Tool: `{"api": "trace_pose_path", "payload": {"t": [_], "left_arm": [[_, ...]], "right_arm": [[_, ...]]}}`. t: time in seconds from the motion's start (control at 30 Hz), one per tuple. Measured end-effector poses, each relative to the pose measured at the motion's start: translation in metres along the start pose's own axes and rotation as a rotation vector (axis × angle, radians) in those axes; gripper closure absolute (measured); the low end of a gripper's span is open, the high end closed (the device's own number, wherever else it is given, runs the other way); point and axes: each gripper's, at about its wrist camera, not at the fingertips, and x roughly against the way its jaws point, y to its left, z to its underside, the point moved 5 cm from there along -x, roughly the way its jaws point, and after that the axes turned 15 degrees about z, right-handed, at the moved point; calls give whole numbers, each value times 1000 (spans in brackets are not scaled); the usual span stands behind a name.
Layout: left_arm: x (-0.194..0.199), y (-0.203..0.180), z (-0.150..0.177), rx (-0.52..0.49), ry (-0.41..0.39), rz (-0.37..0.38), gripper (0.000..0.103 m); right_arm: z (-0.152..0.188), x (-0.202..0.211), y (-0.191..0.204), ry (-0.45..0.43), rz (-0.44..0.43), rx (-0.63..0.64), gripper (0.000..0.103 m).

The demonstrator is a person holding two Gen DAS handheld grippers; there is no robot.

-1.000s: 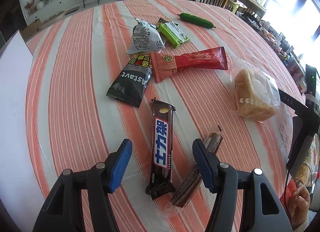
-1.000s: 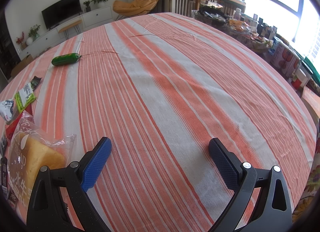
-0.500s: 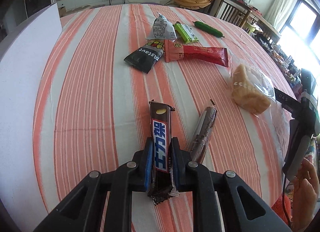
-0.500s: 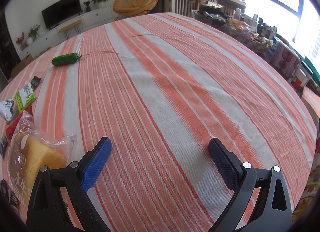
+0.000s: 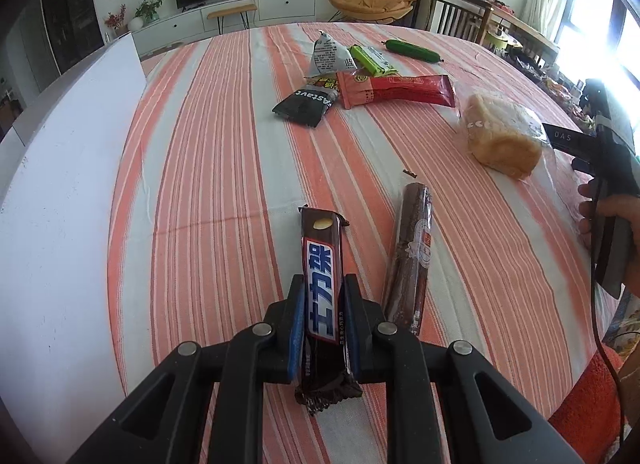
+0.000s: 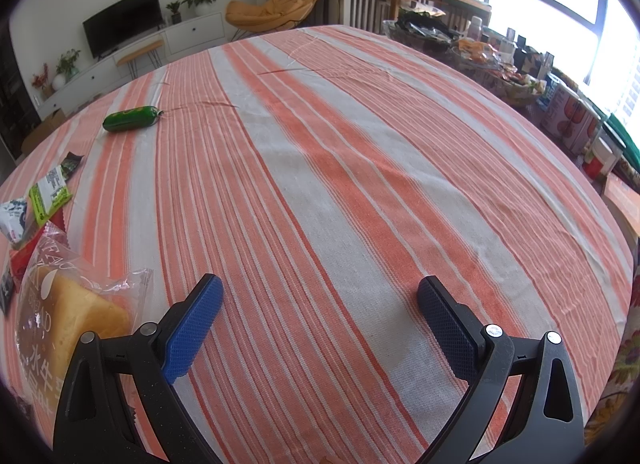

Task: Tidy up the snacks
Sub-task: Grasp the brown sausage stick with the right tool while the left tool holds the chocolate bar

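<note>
The left tongs (image 5: 322,328) are clamping the near end of the long brown chocolate bar in its glossy wrapper (image 5: 322,284), just off the orange-striped table (image 5: 208,168), so the pick-up is under way. The right tongs (image 6: 318,316) are hanging apart, gripping nothing. Next, I judge, the bar needs carrying to the white box (image 5: 68,184) on the left.

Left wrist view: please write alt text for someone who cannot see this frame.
The left gripper is shut on a brown chocolate bar over a table with an orange-and-white striped cloth. A dark sausage stick lies just to its right. Farther off lie wrapped bread, a red packet, a black packet and a green cucumber.
</note>
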Motion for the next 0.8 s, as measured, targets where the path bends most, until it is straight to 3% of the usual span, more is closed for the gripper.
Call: {"api": "trace_pose_path", "payload": {"t": [0.13, 0.23, 0.33, 0.4, 0.53, 0.63, 0.67, 0.73, 0.8], "left_arm": [[5, 7, 4, 4, -5, 5, 79], [8, 13, 6, 23, -27, 16, 75], [7, 11, 7, -1, -41, 2, 74], [6, 8, 7, -22, -48, -18, 74], [9, 7, 11, -10, -52, -30, 85], [16, 12, 19, 25, -62, -25, 85], [19, 14, 23, 38, -68, -26, 85], [24, 17, 28, 63, -79, -24, 85], [26, 18, 31, 78, -87, -16, 84]], "right_arm": [[0, 9, -15, -10, -59, -23, 7], [0, 38, -44, -47, -99, -129, 6], [4, 76, -45, -35, -189, -98, 6], [16, 102, -28, 12, -305, -65, 6], [59, 142, 56, 261, -589, 75, 6], [86, 154, 117, 333, -628, 155, 9], [90, 156, 134, 326, -604, 176, 13], [96, 154, 162, 343, -584, 198, 51], [105, 148, 181, 372, -528, 217, 56]]}}
